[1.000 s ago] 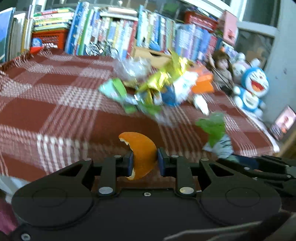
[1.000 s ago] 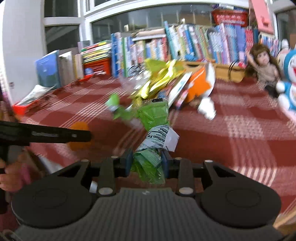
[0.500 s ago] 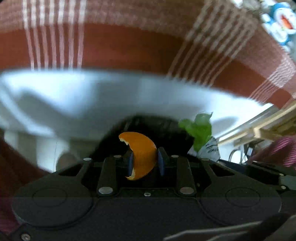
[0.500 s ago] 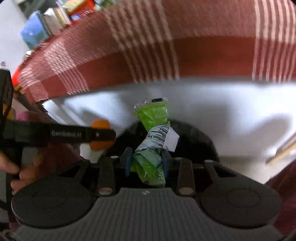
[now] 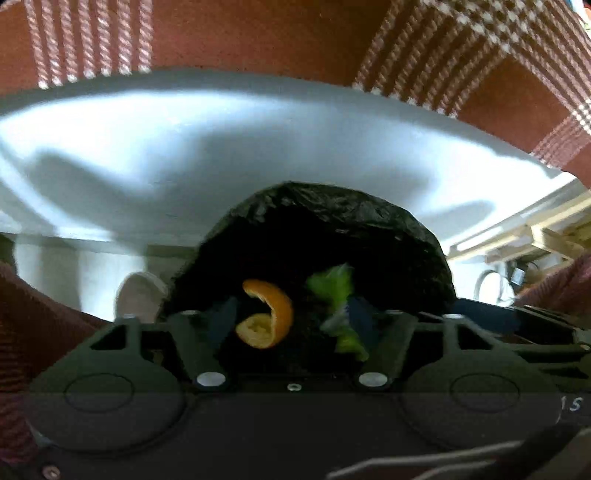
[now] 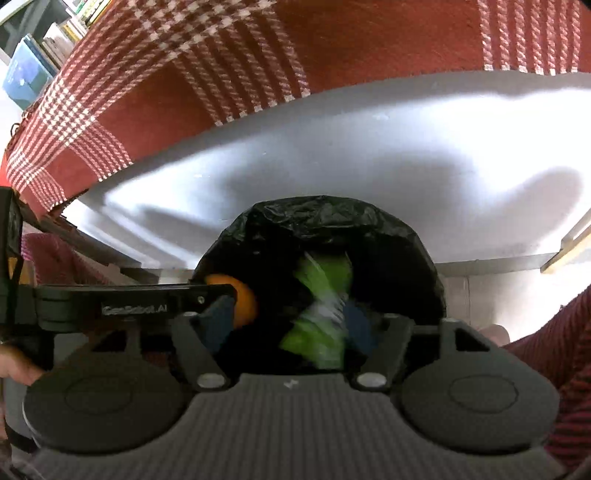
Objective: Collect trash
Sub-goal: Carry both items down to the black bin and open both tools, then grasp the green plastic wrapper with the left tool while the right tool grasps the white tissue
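A black bin bag [image 5: 332, 214] gapes right under both grippers. My left gripper [image 5: 291, 321] points down into it, its jaws opening. A curled orange peel [image 5: 271, 317] hangs loose between them, clear of both pads. My right gripper [image 6: 288, 321] hangs over the same bag [image 6: 332, 218], its jaws also opening. A blurred green wrapper [image 6: 321, 314] drops between its fingers, close to the right pad. The wrapper [image 5: 332, 291] also shows at the right of the left wrist view. In the right wrist view the peel [image 6: 242, 302] peeps out behind the left gripper's finger [image 6: 147, 301].
The red plaid tablecloth [image 5: 258, 33] hangs over the table's white side [image 5: 184, 147] just beyond the bag. Wooden slats [image 5: 535, 229] lie at the right. A person's hand [image 6: 14, 365] and red striped sleeve [image 6: 554, 350] flank the grippers.
Both grippers swung down from the tabletop to the black bag below its edge. Both have opened, and the peel and the green wrapper have come loose from the pads.
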`<state>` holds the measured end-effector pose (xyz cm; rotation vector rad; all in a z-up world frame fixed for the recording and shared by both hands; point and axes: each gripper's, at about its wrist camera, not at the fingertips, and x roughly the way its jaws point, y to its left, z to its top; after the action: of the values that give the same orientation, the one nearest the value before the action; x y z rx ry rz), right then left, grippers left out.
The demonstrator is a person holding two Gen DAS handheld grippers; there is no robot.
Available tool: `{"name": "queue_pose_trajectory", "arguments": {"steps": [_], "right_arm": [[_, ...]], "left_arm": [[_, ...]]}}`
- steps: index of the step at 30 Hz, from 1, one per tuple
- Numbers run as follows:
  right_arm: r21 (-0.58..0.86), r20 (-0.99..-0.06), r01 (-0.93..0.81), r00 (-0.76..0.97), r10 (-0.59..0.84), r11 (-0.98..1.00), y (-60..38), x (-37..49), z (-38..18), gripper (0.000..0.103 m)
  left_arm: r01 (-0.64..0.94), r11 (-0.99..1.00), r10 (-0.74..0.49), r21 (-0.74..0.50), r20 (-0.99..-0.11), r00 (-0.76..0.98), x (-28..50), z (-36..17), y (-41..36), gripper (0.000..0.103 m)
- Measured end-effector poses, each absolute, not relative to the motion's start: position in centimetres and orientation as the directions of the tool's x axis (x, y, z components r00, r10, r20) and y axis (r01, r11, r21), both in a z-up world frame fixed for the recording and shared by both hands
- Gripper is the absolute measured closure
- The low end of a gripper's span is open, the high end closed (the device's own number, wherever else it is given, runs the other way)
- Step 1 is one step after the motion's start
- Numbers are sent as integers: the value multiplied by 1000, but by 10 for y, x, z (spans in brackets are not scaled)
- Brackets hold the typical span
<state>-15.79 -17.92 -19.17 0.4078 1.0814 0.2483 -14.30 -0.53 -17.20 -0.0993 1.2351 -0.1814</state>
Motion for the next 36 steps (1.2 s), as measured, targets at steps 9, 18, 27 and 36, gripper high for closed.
{"name": "queue_pose_trajectory", "arguments": {"steps": [9, 18, 27, 36], "right_arm": [[473, -757, 4, 513, 404, 881, -193, -156, -169, 18], [395, -648, -139, 658, 382, 908, -198, -156, -101, 12], [275, -468, -220, 820, 330, 936, -213, -139, -12, 7], [185, -431, -29, 896, 108, 982, -252, -72, 6, 9]], "left_arm": [[130, 981, -185, -144, -892, 413, -137, -129, -4, 18], [215, 967, -241, -136, -758, 606, -136, -36, 1, 9], [176, 975, -222, -135, -567, 794, -88, 44, 12, 4], [38, 936, -248, -349, -582, 775, -9, 37, 23, 15]]}}
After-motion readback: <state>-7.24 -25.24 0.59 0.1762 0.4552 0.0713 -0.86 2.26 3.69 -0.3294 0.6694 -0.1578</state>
